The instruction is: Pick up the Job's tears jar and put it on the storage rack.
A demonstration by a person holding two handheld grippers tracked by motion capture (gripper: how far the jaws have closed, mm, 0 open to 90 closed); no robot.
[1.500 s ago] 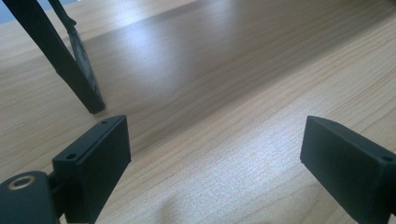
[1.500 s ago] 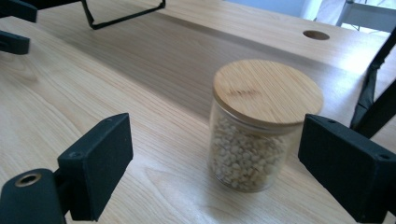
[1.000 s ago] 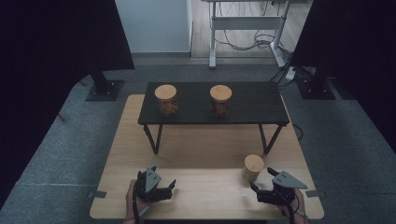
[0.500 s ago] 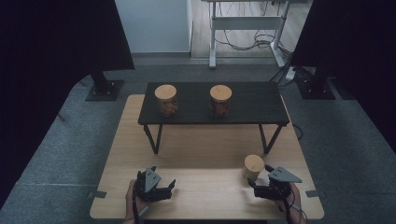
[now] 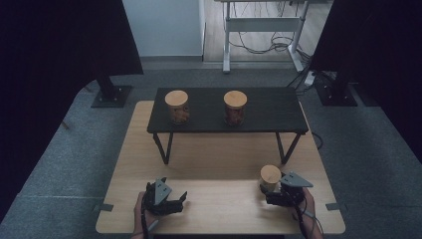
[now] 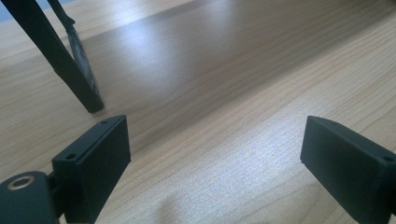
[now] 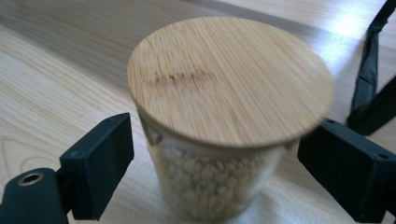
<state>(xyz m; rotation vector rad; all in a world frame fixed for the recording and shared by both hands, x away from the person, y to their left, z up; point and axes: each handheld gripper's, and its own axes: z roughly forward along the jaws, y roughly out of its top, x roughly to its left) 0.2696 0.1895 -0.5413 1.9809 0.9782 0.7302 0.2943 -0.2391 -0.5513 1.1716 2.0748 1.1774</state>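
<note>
A glass jar [image 5: 270, 175] with a round bamboo lid [image 7: 231, 79] and pale pellets inside stands on the wooden board [image 5: 214, 159] at the front right. My right gripper [image 5: 268, 191] has it between its jaws. The black pads [image 7: 100, 163] flank the glass with a thin gap on each side, and the jaws have just been closing a little. My left gripper [image 5: 179, 201] rests at the front left with its jaws wide apart [image 6: 215, 154] over bare wood, nothing between them.
A low black table [image 5: 263, 112] stands across the far half of the board and carries two more lidded jars [image 5: 176, 106] [image 5: 235, 106]. One of its slanted legs [image 6: 70, 70] stands just ahead of my left gripper. Grey carpet surrounds the board.
My right gripper has slid left toward the jar, and its jaws now stand on either side of it. The left gripper has stayed put.
</note>
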